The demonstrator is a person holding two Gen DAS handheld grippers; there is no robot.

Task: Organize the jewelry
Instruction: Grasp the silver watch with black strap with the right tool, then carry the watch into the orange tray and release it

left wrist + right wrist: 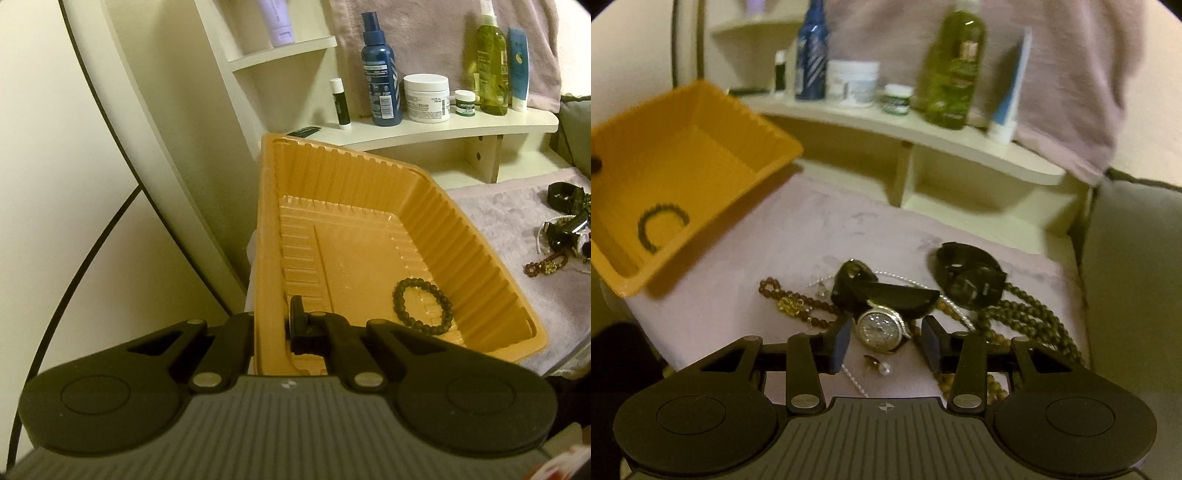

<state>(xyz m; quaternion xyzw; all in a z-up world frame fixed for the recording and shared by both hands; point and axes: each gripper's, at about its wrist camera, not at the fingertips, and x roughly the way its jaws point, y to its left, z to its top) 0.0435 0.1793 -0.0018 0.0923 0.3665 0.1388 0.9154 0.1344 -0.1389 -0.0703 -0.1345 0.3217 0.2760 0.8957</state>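
Observation:
My left gripper [274,325] is shut on the left wall of a ribbed orange tray [373,173], holding it tilted above the lilac towel. A dark bead bracelet [423,308] lies in the tray, also seen from the right wrist view as the bracelet [663,229] in the tray [746,122]. My right gripper [886,336] stands open low over a jewelry pile. A silver watch [882,328] with a black strap lies between its fingers, untouched by the pads. Around it lie a black watch [971,284], olive bead strands [1027,314], amber beads [798,302] and a pearl earring [884,368].
A cream shelf [461,129] behind the towel [820,229] carries a blue spray bottle [380,74], a white jar [426,98], a green bottle [491,66] and small tubes. A grey cushion [1137,266] borders the towel on the right. A pale wall stands on the left.

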